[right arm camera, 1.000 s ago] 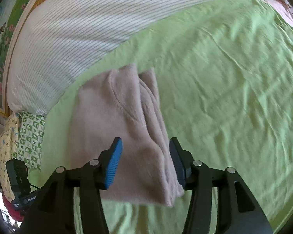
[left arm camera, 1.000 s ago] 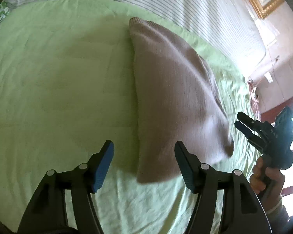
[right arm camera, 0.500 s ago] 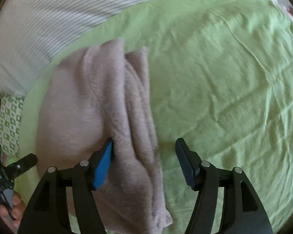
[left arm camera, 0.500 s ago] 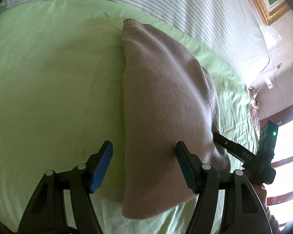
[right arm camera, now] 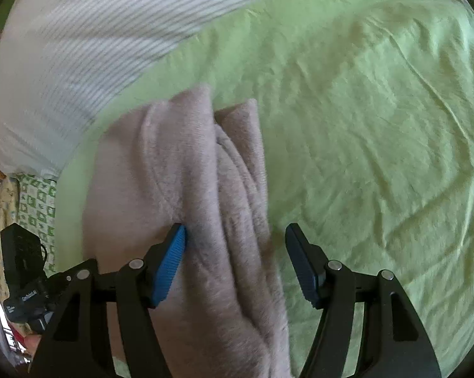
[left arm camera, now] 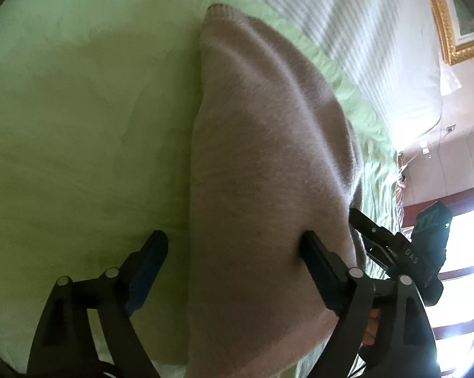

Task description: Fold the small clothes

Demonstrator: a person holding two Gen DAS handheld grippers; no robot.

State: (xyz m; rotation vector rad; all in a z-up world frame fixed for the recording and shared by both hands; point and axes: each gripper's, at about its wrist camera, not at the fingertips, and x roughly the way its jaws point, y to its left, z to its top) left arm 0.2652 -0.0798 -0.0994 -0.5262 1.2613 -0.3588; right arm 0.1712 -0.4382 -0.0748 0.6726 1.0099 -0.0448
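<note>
Currently your left gripper point(left arm camera: 234, 249) and right gripper point(right arm camera: 235, 245) both spread wide, straddling folded beige sweater point(left arm camera: 262, 163) edges, green sheet point(right arm camera: 363, 126) beneath.

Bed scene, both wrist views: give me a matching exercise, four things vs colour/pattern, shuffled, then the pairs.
Things:
1. sweater
2. bed sheet
3. cover at the head of the bed
4. picture frame

Colour or pattern:
A. gold
B. light green
C. white with thin stripes
D. dusty pinkish-beige

Pairs: 1-D, 2-B, 3-C, 4-A
</note>
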